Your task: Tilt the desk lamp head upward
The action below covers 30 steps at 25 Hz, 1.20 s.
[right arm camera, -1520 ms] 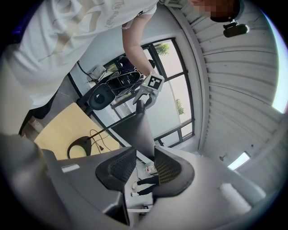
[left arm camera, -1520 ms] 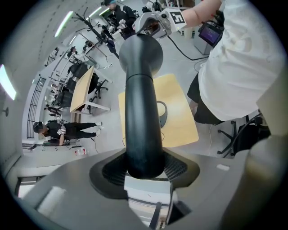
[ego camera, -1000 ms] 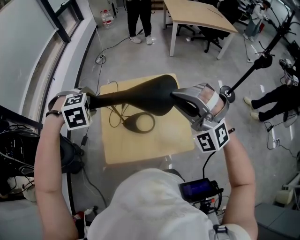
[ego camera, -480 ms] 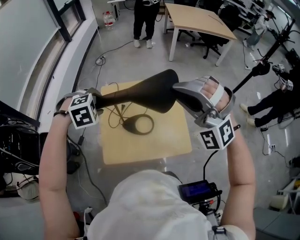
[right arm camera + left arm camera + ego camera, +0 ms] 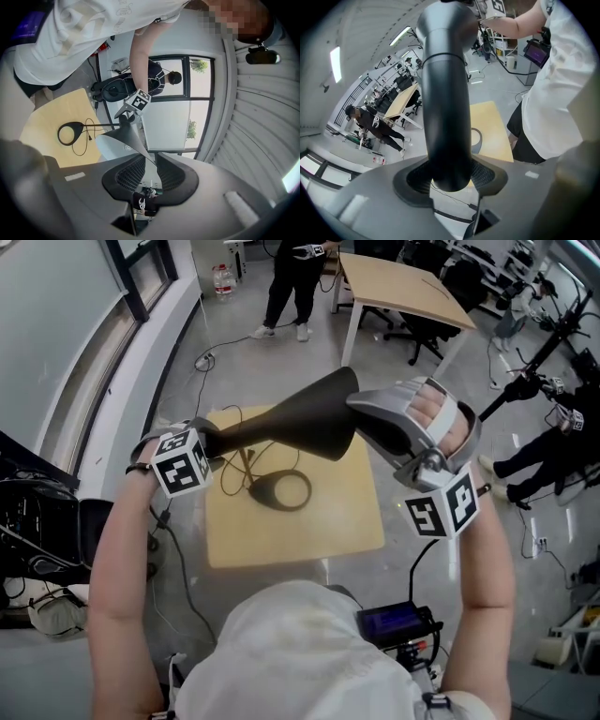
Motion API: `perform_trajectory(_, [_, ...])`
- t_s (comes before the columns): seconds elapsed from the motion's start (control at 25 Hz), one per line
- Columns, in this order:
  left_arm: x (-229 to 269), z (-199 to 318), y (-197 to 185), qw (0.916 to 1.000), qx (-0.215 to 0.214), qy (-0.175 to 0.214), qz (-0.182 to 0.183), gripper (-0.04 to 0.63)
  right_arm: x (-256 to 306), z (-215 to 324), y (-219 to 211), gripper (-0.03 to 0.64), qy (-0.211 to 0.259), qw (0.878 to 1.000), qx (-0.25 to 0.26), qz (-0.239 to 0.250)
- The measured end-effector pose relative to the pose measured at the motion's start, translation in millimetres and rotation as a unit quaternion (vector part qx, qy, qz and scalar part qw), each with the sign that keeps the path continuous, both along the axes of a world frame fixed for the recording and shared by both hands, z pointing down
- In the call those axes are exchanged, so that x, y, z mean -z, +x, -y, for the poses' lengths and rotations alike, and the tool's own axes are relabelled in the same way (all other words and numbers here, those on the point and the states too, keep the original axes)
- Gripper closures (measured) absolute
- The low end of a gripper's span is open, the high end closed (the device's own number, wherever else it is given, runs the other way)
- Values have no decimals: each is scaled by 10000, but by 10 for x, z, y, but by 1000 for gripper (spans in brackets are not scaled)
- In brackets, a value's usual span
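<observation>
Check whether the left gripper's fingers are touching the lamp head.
Touching. The left gripper view shows the lamp head, at its narrow end, filling the gap, with both fingers pressed against it.

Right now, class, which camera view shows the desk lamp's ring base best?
Head view: the whole ring base lies unobstructed on the table. Right gripper view shows it small; left gripper view shows only an arc beside the lamp arm.

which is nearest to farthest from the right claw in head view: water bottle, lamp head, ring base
1. lamp head: its rim is between the jaws of the right claw, which have just been closing.
2. ring base: on the table below.
3. water bottle: far floor, top left.
</observation>
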<state>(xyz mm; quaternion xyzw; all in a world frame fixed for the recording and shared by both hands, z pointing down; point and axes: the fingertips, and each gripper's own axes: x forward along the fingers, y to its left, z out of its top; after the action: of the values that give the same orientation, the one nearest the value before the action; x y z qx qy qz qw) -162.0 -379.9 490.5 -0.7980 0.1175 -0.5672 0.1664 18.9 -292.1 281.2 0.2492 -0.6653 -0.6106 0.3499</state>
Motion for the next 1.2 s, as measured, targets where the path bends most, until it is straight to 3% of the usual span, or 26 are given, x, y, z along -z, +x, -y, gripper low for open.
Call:
perform_trajectory(0.36, [-56,37,136,9985,162,122,-510,376,200,33,-157,529,199,9993,30,-311])
perform_trajectory(0.76, [-95,17,279,9961,268,56,-839,376,383,29,-339,526,396,9972,55,-632])
perform_trajectory(1.2, [-180,-15,313,9973,180,71,-711,374,456,-77,-541,529,620,9922,52,-1076])
